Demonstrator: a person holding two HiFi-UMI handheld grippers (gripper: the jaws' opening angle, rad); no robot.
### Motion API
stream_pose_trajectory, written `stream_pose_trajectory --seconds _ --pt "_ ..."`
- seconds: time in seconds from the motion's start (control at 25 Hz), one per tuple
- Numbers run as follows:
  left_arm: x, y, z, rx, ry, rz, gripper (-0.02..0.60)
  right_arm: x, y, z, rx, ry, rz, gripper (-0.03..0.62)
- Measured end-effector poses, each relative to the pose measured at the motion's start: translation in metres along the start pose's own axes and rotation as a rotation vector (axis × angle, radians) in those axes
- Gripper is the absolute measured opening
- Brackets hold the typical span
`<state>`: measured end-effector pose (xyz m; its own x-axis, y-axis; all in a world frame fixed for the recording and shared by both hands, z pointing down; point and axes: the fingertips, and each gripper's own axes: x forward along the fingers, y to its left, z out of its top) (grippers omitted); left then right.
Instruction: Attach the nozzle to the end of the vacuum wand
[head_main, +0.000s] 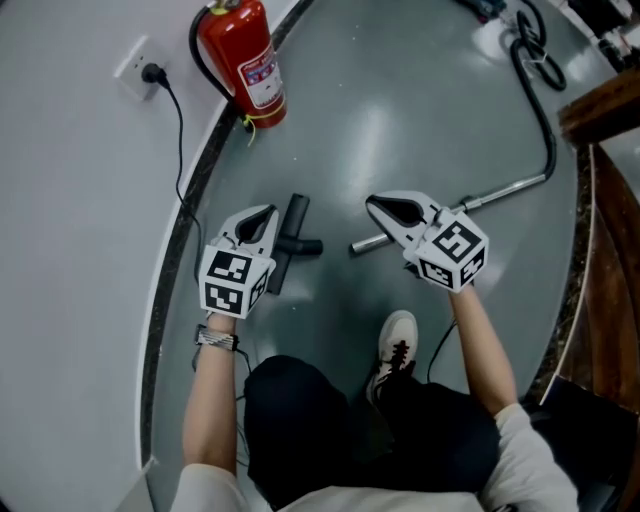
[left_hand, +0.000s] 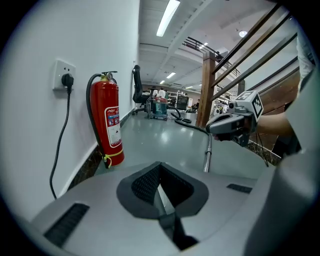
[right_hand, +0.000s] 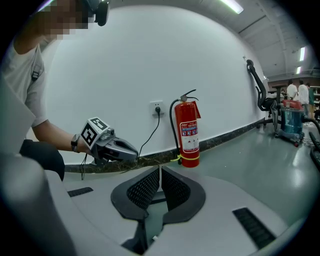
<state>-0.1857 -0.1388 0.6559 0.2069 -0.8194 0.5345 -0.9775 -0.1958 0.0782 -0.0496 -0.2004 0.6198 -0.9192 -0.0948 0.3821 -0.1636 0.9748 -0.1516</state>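
The one vessel in sight, a red steel fire extinguisher (head_main: 243, 55) with a black hose and a printed label, stands at the upper left of the head view against the white wall (head_main: 70, 170), beside a socket (head_main: 135, 65) with a black plug and cord. On the glossy grey-green floor (head_main: 380, 120) at frame centre lies the nozzle (head_main: 292, 238), a matte black T-shaped plastic piece. The left gripper (head_main: 270, 213) is just left of it, its ribbed dark pads pressed together on nothing. To the right lies the vacuum wand (head_main: 510, 187), a slim shiny metal tube whose near end points at the nozzle, apart from it. A black hose (head_main: 545, 110) curves away from its far end. The right gripper (head_main: 373, 205) is above the wand's near end, jaws closed and empty.
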Motion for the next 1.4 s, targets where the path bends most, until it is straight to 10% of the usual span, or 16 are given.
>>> stream_pose_trajectory --seconds 0.6,1.04,1.4 --pt "0.048 -0.022 -0.078 0.034 0.138 -0.152 0.057 0.020 -0.008 -0.111 0.099 0.081 0.021 0.029" --pt "0.061 -0.030 -0.125 0.152 0.262 -0.225 0.080 0.023 0.017 -0.153 0.172 0.098 0.235 0.048" --pt "0.074 -0.044 -0.146 0.210 0.323 -0.267 0.083 0.029 0.009 -0.171 -0.021 0.285 0.320 0.153"
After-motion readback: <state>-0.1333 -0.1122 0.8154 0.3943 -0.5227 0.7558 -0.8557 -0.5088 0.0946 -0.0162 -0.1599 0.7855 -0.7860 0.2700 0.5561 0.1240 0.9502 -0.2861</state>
